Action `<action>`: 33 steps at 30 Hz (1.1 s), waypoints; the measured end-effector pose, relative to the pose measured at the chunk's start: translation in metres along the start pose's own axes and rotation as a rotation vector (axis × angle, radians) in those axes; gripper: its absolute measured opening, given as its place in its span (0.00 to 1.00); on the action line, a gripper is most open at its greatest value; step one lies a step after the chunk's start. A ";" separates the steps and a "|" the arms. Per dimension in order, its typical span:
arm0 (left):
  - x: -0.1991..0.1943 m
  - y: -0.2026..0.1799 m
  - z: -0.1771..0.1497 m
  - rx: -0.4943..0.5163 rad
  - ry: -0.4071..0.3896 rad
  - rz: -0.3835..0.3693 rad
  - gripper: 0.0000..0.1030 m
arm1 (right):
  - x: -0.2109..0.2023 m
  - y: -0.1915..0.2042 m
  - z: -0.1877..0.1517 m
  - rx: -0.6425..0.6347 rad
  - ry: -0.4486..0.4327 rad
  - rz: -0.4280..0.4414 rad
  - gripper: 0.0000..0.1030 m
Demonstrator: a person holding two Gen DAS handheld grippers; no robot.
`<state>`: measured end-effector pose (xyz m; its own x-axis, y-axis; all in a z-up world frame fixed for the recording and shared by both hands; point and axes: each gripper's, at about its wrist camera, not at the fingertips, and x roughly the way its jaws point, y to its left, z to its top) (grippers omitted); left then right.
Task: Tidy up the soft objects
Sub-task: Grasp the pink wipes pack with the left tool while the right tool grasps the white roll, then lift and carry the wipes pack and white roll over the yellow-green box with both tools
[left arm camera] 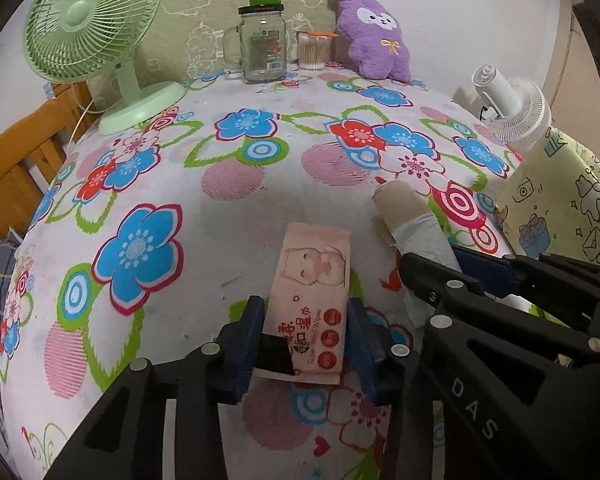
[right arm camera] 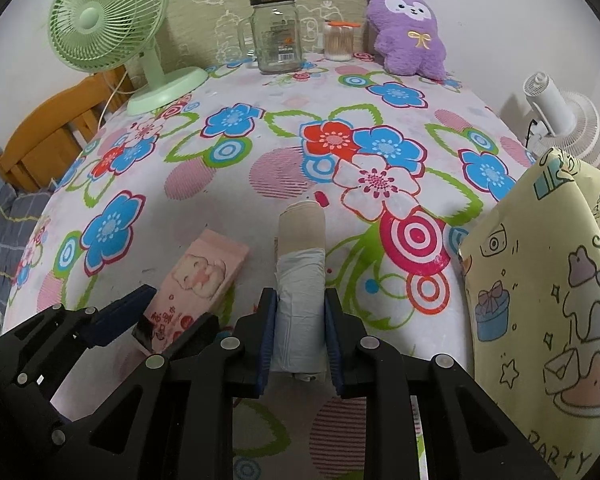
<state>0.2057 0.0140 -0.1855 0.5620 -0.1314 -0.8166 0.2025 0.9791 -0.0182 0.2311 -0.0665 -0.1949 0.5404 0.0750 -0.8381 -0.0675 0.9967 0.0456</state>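
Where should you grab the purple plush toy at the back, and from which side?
Grip the purple plush toy across its body, just under the bow, coming from the front. It sits upright against the wall, so the back is blocked, and the cotton swab jar stands close on its left. The body looks soft enough to squeeze between the fingers.

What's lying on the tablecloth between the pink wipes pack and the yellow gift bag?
The grey-and-beige roll, held in the right gripper; the right wrist view shows it.
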 end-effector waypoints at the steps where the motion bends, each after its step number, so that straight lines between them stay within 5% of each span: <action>1: -0.001 0.001 -0.001 -0.003 0.000 0.000 0.40 | -0.001 0.001 -0.001 -0.003 0.000 0.002 0.26; 33: -0.070 -0.002 -0.013 -0.120 -0.121 0.055 0.39 | -0.068 0.015 -0.008 -0.054 -0.114 0.005 0.26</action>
<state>0.1556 0.0234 -0.1355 0.6632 -0.0879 -0.7433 0.0760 0.9959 -0.0500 0.1865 -0.0569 -0.1419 0.6315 0.0865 -0.7706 -0.1140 0.9933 0.0181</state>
